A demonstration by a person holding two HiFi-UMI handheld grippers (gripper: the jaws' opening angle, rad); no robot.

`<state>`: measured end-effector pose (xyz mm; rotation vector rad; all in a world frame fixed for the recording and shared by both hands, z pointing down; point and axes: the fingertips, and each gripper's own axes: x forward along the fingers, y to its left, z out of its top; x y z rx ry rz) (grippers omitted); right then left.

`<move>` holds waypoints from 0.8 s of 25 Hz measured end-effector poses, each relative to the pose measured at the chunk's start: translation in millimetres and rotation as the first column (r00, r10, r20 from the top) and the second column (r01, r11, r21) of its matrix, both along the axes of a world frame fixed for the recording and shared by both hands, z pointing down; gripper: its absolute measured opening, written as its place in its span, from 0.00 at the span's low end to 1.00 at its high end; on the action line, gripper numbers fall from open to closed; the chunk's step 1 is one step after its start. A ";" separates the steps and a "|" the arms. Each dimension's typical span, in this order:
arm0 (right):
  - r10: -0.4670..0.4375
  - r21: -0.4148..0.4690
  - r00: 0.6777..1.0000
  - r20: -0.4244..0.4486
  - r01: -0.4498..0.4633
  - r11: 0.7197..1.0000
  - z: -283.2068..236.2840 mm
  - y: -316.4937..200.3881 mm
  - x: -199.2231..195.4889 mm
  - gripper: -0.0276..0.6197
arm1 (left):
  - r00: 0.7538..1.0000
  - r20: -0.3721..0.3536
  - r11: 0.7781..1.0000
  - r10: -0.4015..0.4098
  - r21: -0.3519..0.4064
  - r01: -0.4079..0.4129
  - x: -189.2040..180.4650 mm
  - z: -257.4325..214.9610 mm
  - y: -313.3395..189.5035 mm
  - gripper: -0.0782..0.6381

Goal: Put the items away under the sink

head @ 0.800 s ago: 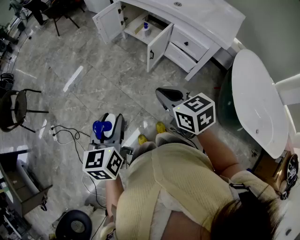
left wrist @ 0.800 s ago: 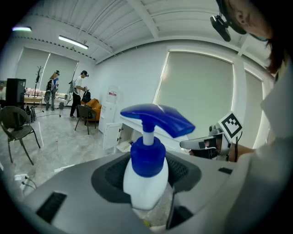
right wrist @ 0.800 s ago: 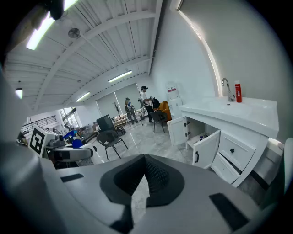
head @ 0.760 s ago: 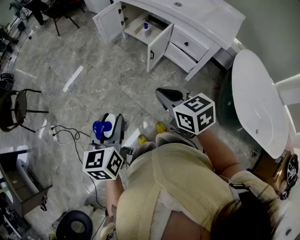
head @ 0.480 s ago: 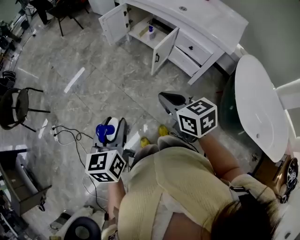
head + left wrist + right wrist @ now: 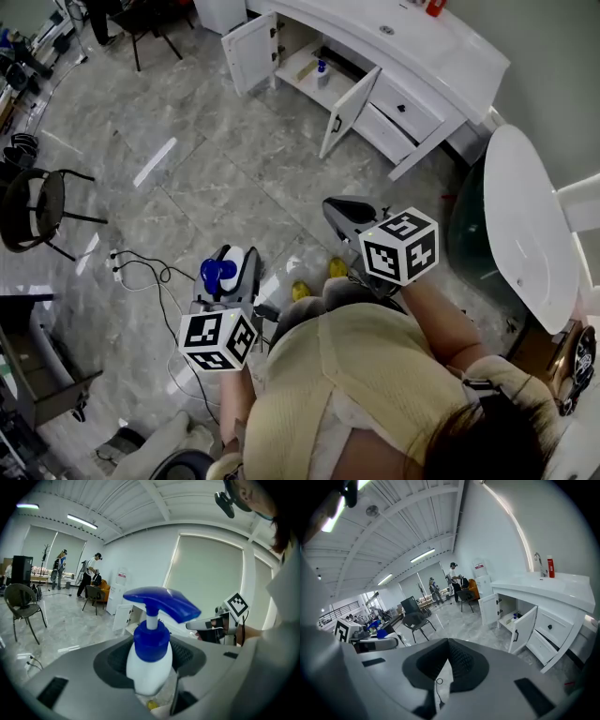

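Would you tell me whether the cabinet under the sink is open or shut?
Open: both cabinet doors stand swung outward, exposing a small bottle on the shelf inside.

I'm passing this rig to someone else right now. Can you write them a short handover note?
Left gripper: shut on a pump bottle, white with a blue head, held upright.
Right gripper: shut, empty.
Cabinet: stands open across the floor from the person, with one small bottle already inside.
Done: pump bottle in hand, cabinet open.
Left: carry the pump bottle over and set it in the cabinet beside the small bottle.
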<state>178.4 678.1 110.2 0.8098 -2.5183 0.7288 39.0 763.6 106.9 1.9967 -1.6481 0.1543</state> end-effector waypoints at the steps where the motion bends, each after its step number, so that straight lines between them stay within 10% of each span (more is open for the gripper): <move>1: -0.005 -0.005 1.000 0.005 0.005 1.000 -0.6 0.3 -5.4 0.08 | 1.000 0.001 1.000 -0.003 -0.006 0.003 -4.6 2.4 0.0 0.43; 20: -0.108 -0.016 0.994 0.003 0.108 0.994 10.1 -115.3 -46.3 0.08 | 0.996 0.023 0.997 -0.081 0.004 0.081 -43.8 6.3 -105.1 0.43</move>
